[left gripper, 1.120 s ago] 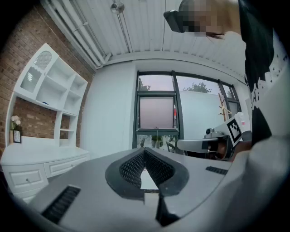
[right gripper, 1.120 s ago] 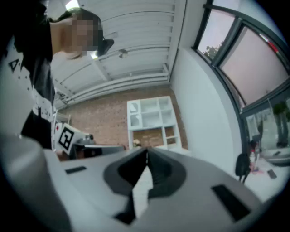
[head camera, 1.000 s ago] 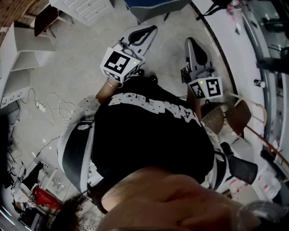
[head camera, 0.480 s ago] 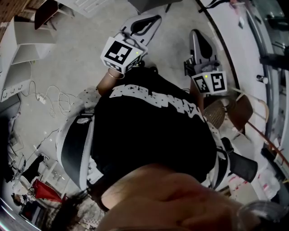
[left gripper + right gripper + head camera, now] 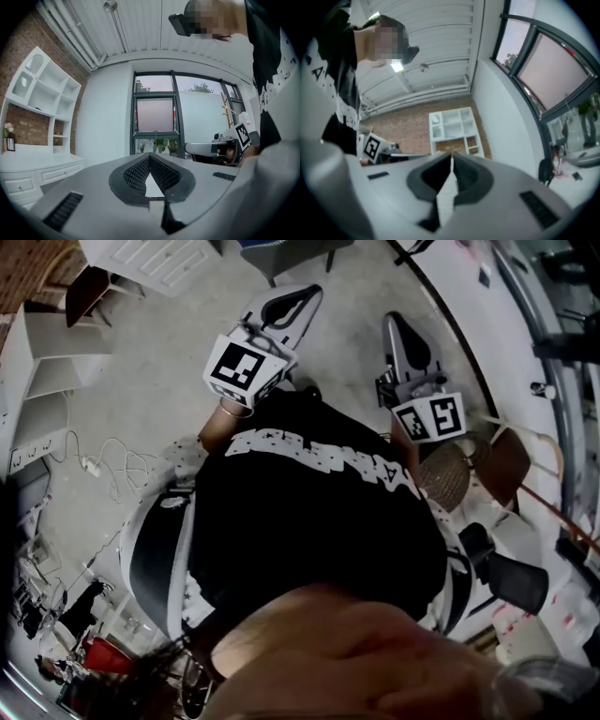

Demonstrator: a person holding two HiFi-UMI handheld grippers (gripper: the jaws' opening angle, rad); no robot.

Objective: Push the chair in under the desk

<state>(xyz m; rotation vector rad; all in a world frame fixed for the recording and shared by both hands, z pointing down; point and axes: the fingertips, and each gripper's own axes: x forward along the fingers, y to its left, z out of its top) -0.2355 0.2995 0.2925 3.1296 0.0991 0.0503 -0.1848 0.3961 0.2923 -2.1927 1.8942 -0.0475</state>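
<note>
A person in a black shirt [image 5: 319, 521] stands over a grey floor [image 5: 159, 390], a two-jaw gripper in each hand, both held out ahead at about chest height. The left gripper [image 5: 309, 294] points forward over open floor. Its own view shows the ribbed fingers [image 5: 161, 171] pressed together with nothing between them, facing a tall window [image 5: 154, 117] and a white shelf unit [image 5: 42, 108] against a brick wall. The right gripper [image 5: 396, 324] reaches out beside it, the two well apart. Its view shows its fingers closed on each other as well, with nothing between them.

A white desk [image 5: 487, 343] with a dark edge curves along the person's right side. A brown chair [image 5: 506, 465] sits near that edge, below and to the right of the right gripper and clear of both tools. A black office chair [image 5: 516, 585] stands further back on the same side, close to the person's right hip. Which of the two is the one to be pushed in cannot be told from these views. Neither gripper touches any chair. A white cable [image 5: 112, 460] lies in loops on the floor to the person's left.
</note>
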